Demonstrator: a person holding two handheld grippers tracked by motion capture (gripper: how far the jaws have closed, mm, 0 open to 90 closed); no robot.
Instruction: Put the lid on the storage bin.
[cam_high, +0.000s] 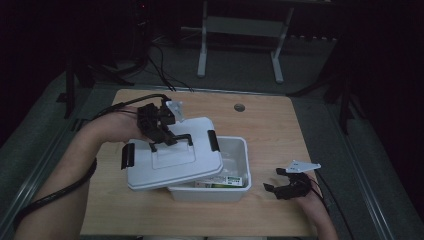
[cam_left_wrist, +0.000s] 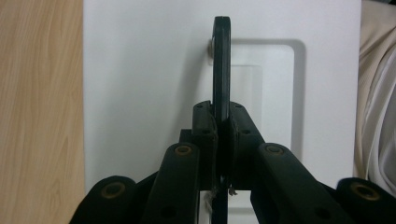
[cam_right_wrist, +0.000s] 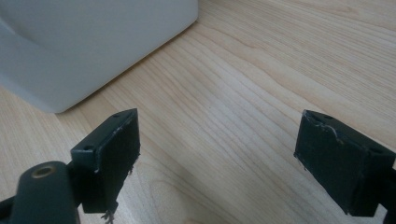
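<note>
A white plastic box (cam_high: 240, 187) stands near the table's front middle, with packets inside it. Its white lid (cam_high: 150, 172) hangs tilted over the box's left half, held up by its black handle (cam_high: 172, 138). My left gripper (cam_high: 161, 136) is shut on that handle; in the left gripper view the handle (cam_left_wrist: 221, 65) runs upright between the closed jaws, with the lid (cam_left_wrist: 140, 84) behind it. My right gripper (cam_high: 276, 180) rests open on the table just right of the box. In the right gripper view its fingers (cam_right_wrist: 112, 154) are wide apart over bare wood, the box's corner (cam_right_wrist: 84, 51) at upper left.
The wooden table (cam_high: 270, 125) has a small round hole (cam_high: 239, 107) at the back. Black latches (cam_high: 213, 140) sit at the lid's ends. A white-legged frame (cam_high: 202, 55) stands on the floor beyond the table. A cable (cam_high: 60, 192) trails from the left gripper.
</note>
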